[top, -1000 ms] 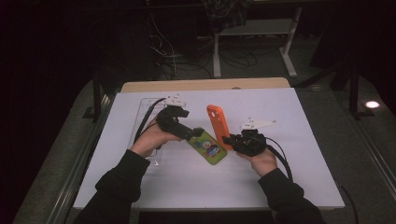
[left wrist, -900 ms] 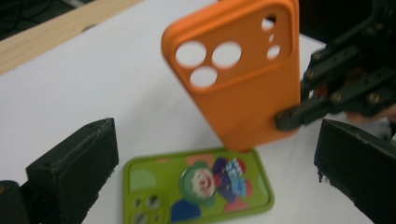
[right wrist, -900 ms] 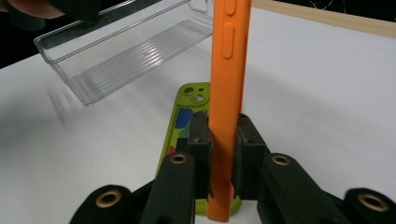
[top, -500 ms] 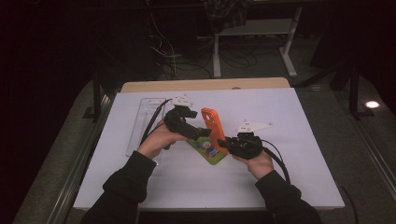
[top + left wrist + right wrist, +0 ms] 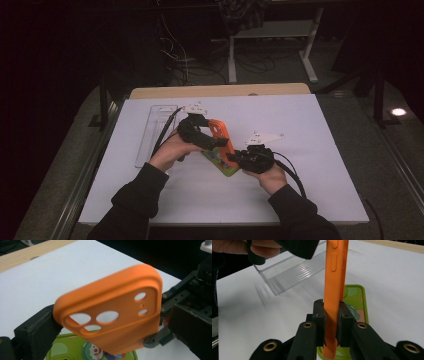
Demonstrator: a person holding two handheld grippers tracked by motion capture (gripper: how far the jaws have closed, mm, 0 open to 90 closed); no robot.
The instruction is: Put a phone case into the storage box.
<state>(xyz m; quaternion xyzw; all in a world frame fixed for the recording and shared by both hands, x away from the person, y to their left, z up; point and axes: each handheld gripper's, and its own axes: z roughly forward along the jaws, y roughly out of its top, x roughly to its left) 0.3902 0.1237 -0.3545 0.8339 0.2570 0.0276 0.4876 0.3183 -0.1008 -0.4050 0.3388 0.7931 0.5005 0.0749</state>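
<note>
Orange case point(image 5: 335, 290) is being clamped edgewise between right gripper point(image 5: 332, 315) fingers at frame centre; left gripper point(image 5: 200, 131) fingers are being closed across it.

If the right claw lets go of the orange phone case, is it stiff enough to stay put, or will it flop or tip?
The orange phone case, clamped on edge in the right claw, stays straight, so probably fairly stiff. It is a thin shell with cutouts, so likely light. Released on edge, it would probably tip flat onto the green case.
</note>
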